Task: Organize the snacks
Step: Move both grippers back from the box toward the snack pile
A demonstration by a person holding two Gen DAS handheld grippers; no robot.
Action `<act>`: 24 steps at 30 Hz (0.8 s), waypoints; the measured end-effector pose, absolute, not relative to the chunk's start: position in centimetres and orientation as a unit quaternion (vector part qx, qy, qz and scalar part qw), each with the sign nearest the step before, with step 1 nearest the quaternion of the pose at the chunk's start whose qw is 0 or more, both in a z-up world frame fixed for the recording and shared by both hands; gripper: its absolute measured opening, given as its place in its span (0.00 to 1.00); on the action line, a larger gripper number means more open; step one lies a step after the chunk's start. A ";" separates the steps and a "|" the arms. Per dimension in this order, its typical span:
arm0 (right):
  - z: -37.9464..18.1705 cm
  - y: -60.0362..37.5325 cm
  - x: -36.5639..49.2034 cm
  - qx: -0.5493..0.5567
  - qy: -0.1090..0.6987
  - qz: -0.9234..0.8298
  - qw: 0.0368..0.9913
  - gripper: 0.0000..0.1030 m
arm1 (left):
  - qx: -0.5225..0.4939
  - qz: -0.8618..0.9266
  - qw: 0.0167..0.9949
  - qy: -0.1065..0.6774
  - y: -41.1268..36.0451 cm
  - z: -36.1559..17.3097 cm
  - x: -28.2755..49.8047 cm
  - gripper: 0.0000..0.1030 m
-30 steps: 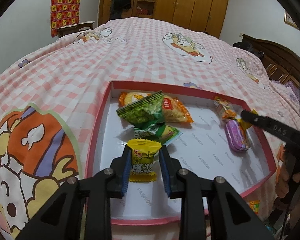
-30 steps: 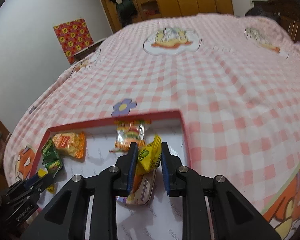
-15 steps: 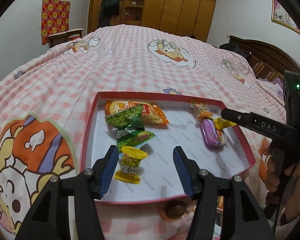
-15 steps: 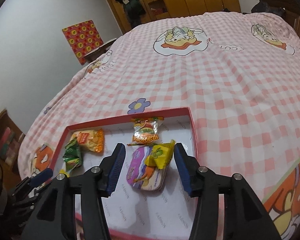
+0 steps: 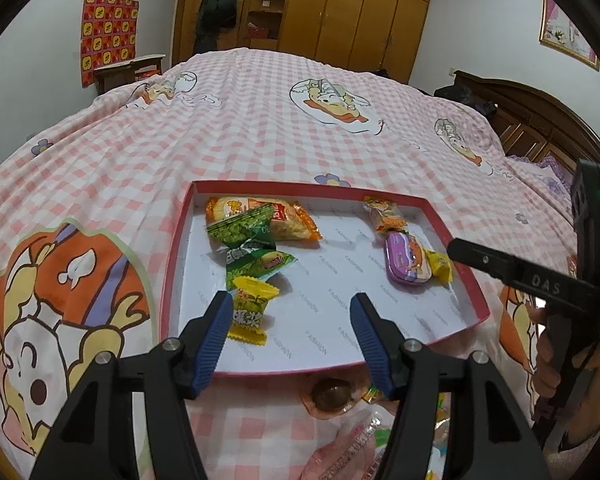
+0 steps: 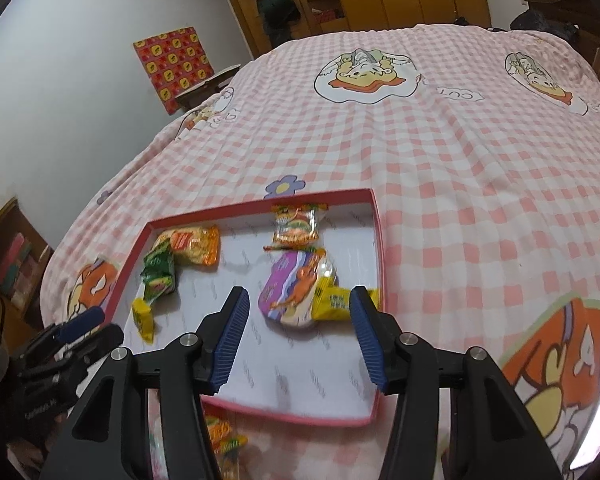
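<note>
Both grippers have let go and pulled back: the left gripper [image 5: 288, 332] hangs with jaws spread wide, its yellow candy [image 5: 251, 307] now lying in the red-rimmed tray [image 5: 466, 276] by its left finger. Right gripper [image 6: 298, 334] gapes too, its yellow packet [image 6: 334, 303] resting against the purple snack [image 6: 290, 292] near the tray's right wall, on the pink checked bedspread [image 6: 460, 168].
</note>
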State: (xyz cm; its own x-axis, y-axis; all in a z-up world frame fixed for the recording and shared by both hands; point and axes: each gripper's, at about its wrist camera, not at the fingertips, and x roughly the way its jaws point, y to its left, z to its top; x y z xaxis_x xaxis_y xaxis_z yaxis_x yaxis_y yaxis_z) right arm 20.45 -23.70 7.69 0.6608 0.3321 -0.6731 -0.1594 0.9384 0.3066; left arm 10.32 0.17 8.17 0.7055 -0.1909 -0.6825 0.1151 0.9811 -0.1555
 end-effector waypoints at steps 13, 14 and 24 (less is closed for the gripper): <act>7.4 -23.1 16.4 0.074 0.403 0.147 0.900 0.54 | -0.059 -0.078 0.918 0.385 0.3 8.4 8.0 0.62; 7.4 -23.1 16.1 0.075 0.404 0.148 0.899 0.55 | -0.060 -0.079 0.917 0.386 0.3 8.4 7.8 0.62; 6.6 -23.7 12.7 0.083 0.415 0.149 0.894 0.62 | -0.065 -0.092 0.911 0.397 0.1 8.0 5.9 0.67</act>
State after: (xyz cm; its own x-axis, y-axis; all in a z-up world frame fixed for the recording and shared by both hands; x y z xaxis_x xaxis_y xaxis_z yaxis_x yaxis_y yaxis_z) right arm 12.71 -23.74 6.57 0.6107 0.3350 -0.7175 -0.1964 0.9419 0.2726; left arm 5.85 0.12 7.99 0.6676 -0.2194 -0.7114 0.1156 0.9745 -0.1921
